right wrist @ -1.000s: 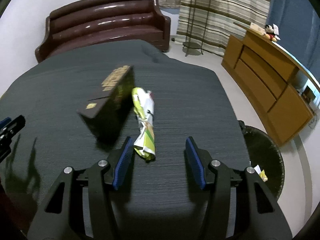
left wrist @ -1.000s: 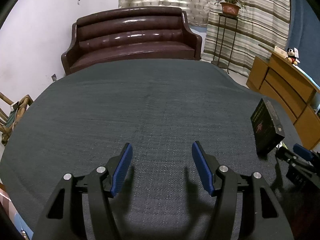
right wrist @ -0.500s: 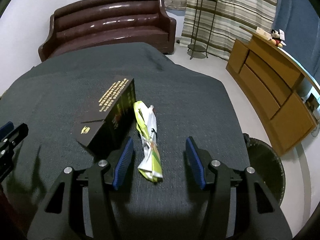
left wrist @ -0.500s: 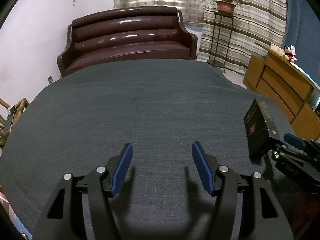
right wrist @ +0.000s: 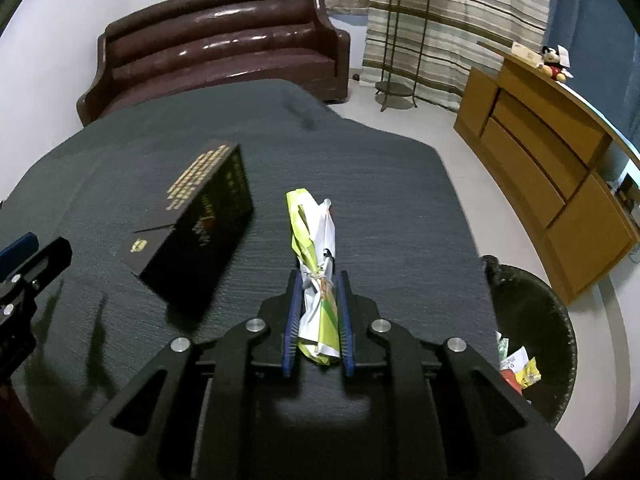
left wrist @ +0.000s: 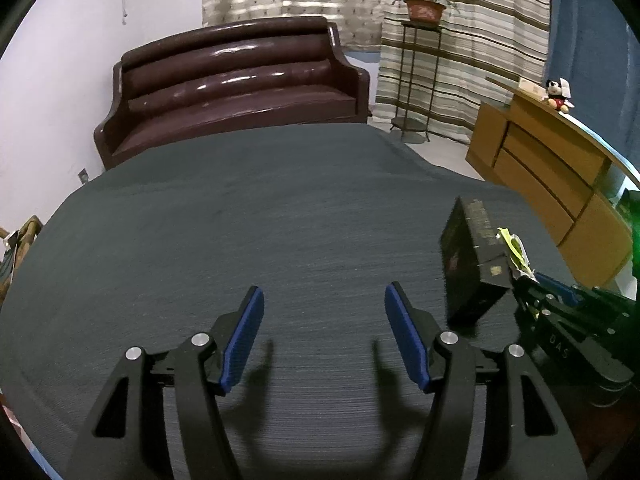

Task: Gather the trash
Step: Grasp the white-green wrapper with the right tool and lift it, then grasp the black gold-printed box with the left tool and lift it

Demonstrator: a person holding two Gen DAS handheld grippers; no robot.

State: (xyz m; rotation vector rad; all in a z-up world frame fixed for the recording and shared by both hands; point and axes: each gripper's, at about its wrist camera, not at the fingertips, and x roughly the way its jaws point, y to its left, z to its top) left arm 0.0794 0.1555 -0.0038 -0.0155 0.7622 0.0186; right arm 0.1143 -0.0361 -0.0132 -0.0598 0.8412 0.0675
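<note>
right gripper [right wrist: 318,312] fingers clamp crumpled wrapper [right wrist: 316,264]; left gripper [left wrist: 324,332] gapes.

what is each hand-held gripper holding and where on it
The right hand-held gripper is shut on the crumpled wrapper, at its near end. The left hand-held gripper is open, holding nothing.

Matt woven cloth [right wrist: 380,200], crumpled paper wrapper [right wrist: 316,248], glossy leather sofa [left wrist: 240,92].
</note>
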